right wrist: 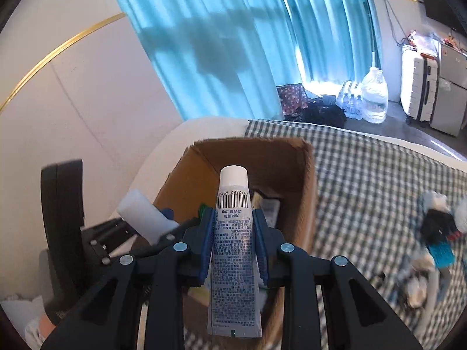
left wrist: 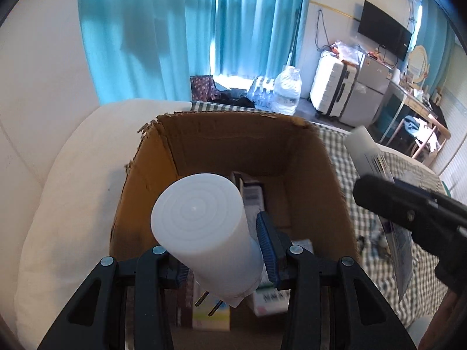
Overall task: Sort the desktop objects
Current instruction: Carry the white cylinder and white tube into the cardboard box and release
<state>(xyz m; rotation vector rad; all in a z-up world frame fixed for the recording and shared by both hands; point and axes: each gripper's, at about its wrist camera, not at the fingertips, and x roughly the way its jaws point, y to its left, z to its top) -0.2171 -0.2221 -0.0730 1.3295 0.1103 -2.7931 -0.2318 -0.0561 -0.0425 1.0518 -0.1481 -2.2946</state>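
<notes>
- My left claw point(left wrist: 221, 259) was clenched on a white plug-in cylinder point(left wrist: 201, 227), held above the open cardboard box point(left wrist: 140, 180) on the bed.
- My right claw point(right wrist: 233, 245) gripped a tube point(right wrist: 233, 250) over the same box.
- I judged dropping both in came next; the box's contents looked indistinct.

Both grippers are matte black plastic. The left gripper point(left wrist: 221, 250) and right gripper point(right wrist: 232, 248) share angular black linkage arms with triangular cut-outs, round silver pivot screws, and ribbed blue pads lining the jaws.
</notes>
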